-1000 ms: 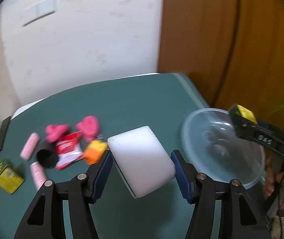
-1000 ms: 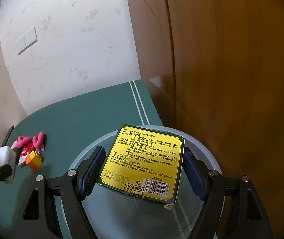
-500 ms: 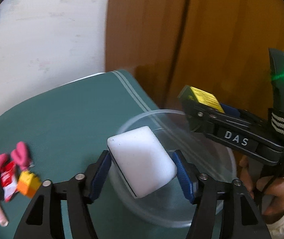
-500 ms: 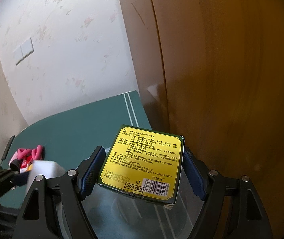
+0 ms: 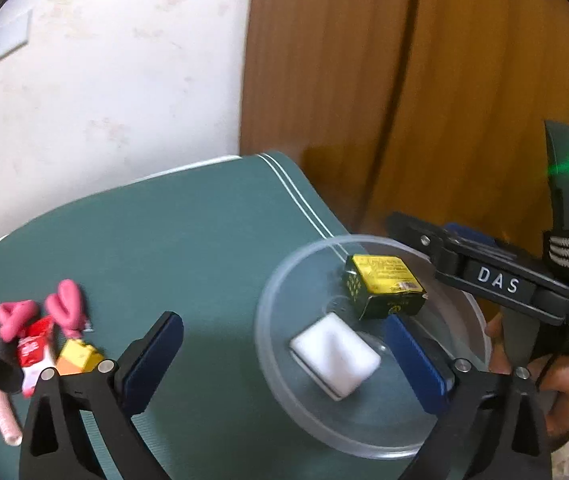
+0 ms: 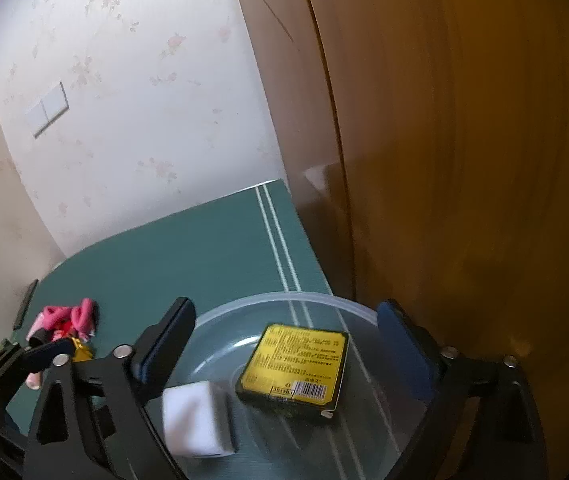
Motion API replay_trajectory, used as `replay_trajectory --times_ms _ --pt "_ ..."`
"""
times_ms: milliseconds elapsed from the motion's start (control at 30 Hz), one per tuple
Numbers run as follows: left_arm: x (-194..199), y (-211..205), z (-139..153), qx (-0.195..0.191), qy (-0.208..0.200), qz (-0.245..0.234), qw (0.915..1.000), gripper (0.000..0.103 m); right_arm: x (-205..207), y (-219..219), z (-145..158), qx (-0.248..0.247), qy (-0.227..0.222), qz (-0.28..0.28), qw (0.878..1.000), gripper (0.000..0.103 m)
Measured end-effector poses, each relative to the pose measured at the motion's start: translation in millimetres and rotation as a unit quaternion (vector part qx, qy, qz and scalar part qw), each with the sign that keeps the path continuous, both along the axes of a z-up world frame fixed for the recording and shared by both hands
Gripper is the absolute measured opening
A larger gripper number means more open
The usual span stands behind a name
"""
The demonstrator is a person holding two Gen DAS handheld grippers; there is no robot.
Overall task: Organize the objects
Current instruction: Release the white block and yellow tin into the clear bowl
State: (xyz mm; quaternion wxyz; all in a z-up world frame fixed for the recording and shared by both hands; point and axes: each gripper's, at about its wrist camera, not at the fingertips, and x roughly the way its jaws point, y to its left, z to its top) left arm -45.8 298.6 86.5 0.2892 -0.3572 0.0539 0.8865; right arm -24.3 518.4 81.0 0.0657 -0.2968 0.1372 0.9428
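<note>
A: Between the spread blue pads of the left gripper nothing is gripped; the jaws are set wide, and the white block is seen lying loose in the clear bowl below them.

B: And the right gripper?

A: Its jaws are likewise spread wide, with nothing between them. The yellow box is seen under them in the bowl, just beside the white block; whether it is fully settled cannot be told from the blur.

B: Which step is judged to be in hand?

A: A release into the bowl, it is judged, at both grippers. Next, a withdrawal clear of the rim would be called for, then a reach across the green mat to the pile well apart on the left.

B: What is shown in one view only?

A: In the left wrist view the pile is laid out: pink clips, a red packet, a yellow-orange brick, a black tube, pink rollers. In the right wrist view that pile is mostly hidden behind the left gripper's finger, but the box's printed face and barcode are shown.
</note>
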Motion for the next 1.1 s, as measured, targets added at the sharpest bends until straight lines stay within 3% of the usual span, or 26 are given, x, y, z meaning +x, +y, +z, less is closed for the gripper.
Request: replay_trajectory --times_ms 400,600,867,1100 --pt "7.4 -24.5 2.0 -0.032 0.031 0.056 0.9974 0.103 8.3 -16.6 3.3 0.03 0.012 -0.008 0.999 0.097" --pt "9.2 -40.9 5.3 -0.015 0.035 0.06 0.9975 0.103 9.4 -30.9 5.7 0.065 0.011 -0.014 0.998 0.097" --pt "1.8 -65.7 2.5 -0.018 0.039 0.104 0.9936 0.103 8.3 -55.8 7.7 0.094 0.004 0.01 0.995 0.099" --pt "-1.1 -90.2 4.2 -0.028 0.052 0.138 0.9887 0.103 5.9 -78.0 13.9 0.084 -0.002 0.043 0.996 0.099"
